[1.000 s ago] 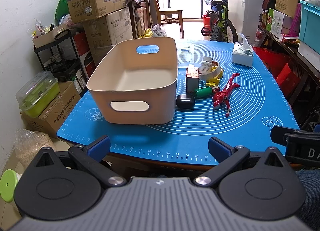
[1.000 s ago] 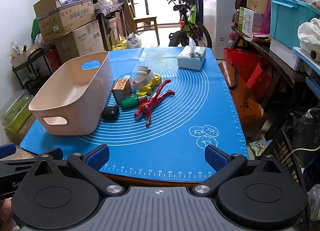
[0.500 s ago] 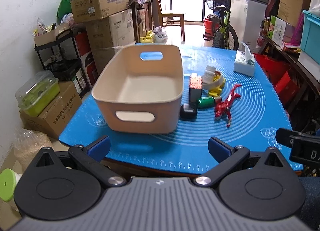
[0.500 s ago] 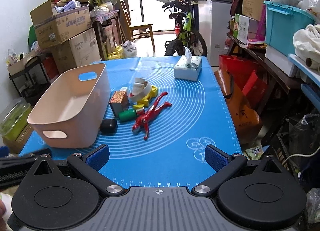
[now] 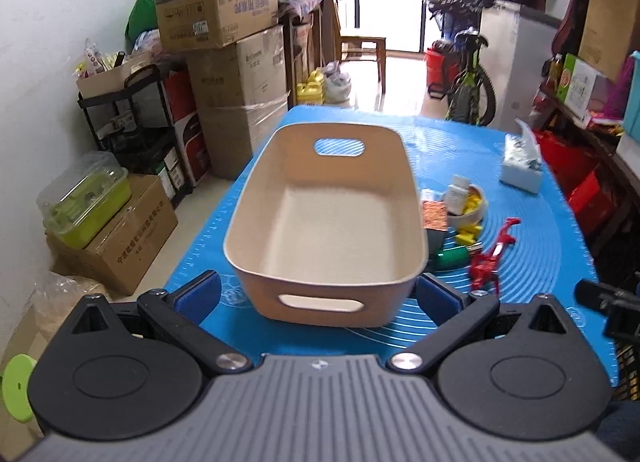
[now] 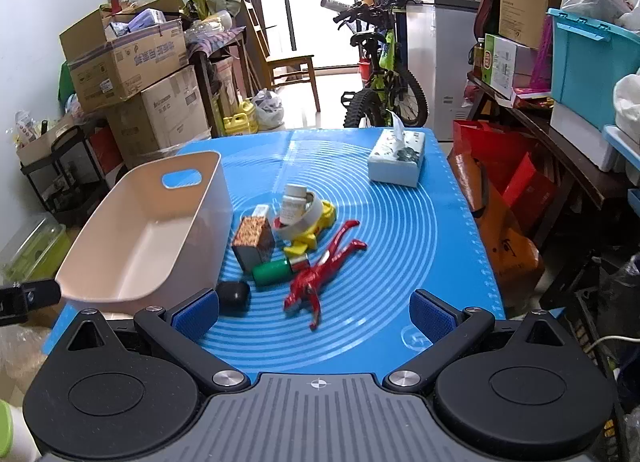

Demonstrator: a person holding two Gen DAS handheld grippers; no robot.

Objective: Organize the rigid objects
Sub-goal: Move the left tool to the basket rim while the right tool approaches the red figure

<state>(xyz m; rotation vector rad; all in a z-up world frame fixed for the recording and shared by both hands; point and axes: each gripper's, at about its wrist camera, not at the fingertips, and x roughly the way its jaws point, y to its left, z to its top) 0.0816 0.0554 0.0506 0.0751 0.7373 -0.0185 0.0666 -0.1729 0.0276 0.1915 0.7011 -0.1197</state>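
Beige bin (image 5: 276,190) looks bare inside, toys (image 6: 320,274) beside it.

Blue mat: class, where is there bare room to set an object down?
Bare mat lies between the red figure and the tissue box. The beige bin is empty. It is crowded beside the bin.

Bare blue mat (image 6: 400,254) lies right of the red figure (image 6: 320,278); the beige bin (image 6: 160,230) walls the cluster's left.
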